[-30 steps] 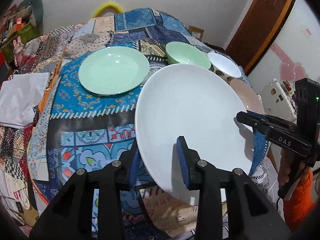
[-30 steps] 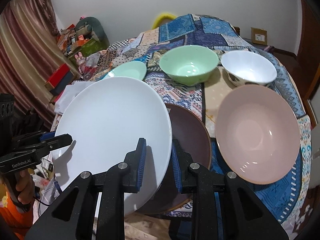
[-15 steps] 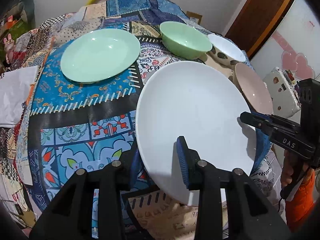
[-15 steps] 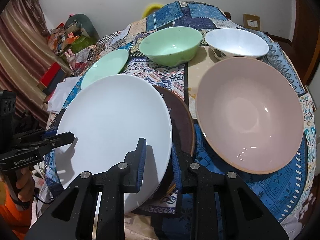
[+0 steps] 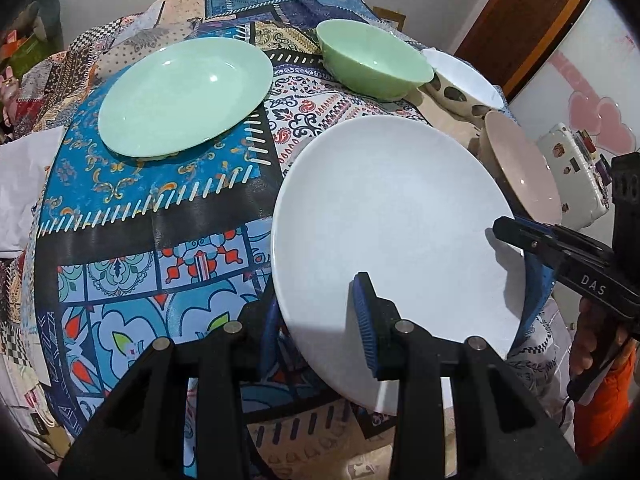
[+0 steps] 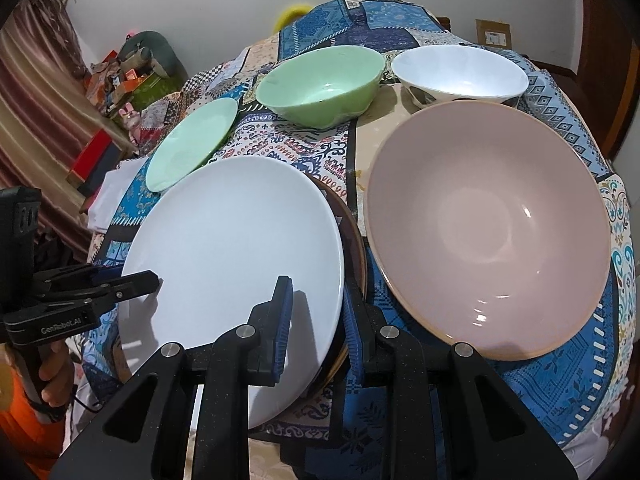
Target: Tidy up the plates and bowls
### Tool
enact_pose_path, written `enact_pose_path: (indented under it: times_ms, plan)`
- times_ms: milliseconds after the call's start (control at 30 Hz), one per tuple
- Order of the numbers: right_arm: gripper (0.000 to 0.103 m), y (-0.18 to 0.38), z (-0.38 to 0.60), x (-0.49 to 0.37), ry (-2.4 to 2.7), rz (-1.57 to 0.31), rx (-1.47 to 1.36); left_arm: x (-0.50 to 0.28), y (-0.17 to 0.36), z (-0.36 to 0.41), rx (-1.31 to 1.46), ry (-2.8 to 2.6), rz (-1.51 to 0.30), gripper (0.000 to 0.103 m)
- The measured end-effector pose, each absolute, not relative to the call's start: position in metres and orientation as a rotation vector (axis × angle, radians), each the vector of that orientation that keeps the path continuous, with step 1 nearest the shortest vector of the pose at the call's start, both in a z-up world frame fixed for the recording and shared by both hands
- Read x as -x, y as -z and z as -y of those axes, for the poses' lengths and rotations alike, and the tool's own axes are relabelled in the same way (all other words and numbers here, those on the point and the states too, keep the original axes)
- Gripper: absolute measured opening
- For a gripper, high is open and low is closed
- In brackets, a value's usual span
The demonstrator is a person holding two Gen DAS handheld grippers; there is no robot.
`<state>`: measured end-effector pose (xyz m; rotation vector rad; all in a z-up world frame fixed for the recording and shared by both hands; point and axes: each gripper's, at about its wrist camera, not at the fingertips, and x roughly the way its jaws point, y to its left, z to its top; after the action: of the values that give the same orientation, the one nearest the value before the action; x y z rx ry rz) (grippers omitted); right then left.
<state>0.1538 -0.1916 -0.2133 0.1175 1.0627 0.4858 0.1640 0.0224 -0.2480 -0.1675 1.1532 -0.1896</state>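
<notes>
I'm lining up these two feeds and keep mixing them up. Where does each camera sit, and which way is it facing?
Left wrist: on the left gripper, looking down across its fingers at the white plate clamped at the near edge; the right gripper and a hand show at right.
Right wrist: on the right gripper, looking down at the same plate's right rim, beside the pink bowl; the left gripper and a hand show at left.
Shared: white plate, green plate, green bowl, white bowl, patterned tablecloth.

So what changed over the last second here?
Both grippers, left gripper and right gripper, lowered the white plate toward the dark brown plate beneath it. Nothing was grabbed or released. The green plate and the bowls stayed put.
</notes>
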Motion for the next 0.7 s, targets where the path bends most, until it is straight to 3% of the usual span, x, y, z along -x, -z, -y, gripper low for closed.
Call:
enact_pose_path:
  times_ms: [700]
  plan:
    - [0.025,0.2119,0.1908,-0.1538,-0.434,-1.037,-0.036,-0.1732,0.2579,-0.0207,0.189,0.182,-1.182,0.035]
